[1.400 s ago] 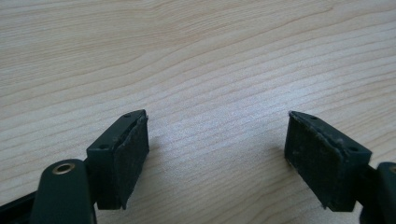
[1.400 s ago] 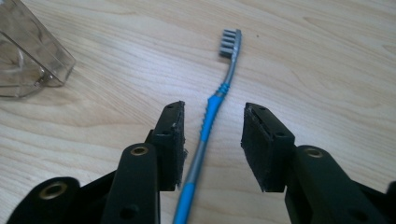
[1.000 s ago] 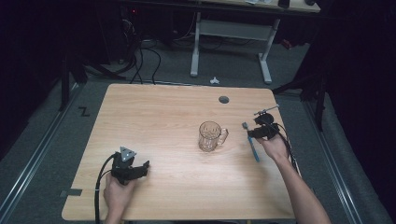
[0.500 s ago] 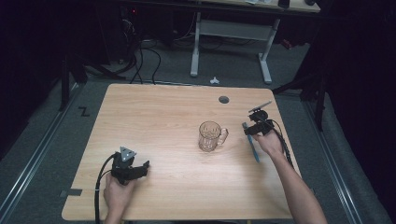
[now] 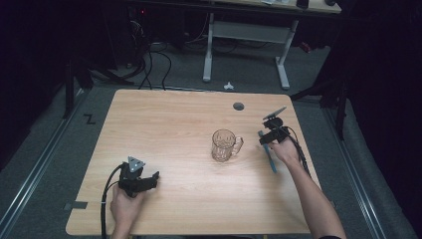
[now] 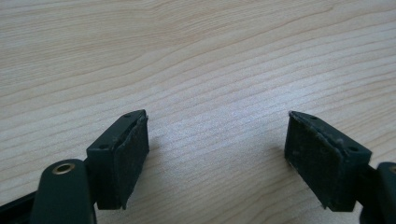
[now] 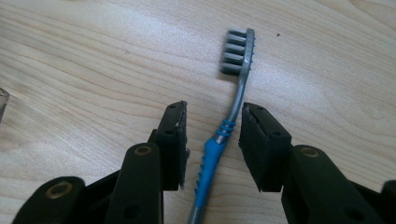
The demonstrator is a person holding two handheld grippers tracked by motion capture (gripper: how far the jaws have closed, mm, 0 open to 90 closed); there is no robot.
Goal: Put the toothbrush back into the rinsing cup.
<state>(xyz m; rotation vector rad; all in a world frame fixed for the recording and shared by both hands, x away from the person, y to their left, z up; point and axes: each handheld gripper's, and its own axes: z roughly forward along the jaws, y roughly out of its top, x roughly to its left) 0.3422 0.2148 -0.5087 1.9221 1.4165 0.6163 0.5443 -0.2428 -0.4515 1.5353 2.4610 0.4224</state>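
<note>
A toothbrush (image 7: 208, 163) with a blue and grey handle and grey bristles lies flat on the wooden table (image 5: 164, 124) near its right edge. My right gripper (image 7: 213, 108) is open, with one jaw on each side of the brush's neck and a small gap on both sides. In the high view this right gripper (image 5: 263, 135) sits over the far end of the toothbrush (image 5: 271, 160). A clear glass mug (image 5: 225, 145) stands upright mid-table, its handle facing right. My left gripper (image 5: 152, 178) rests near the front left, and its jaws stand wide open over bare wood (image 6: 217, 116).
A dark round hole (image 5: 238, 106) is set in the tabletop at the back right. Beyond the table's far edge stand a white-legged desk (image 5: 244, 45) and loose cables (image 5: 149, 59) on the floor.
My right gripper has shifted a little left and towards the far edge, coming down around the toothbrush's neck. The left gripper and the mug have stayed put.
</note>
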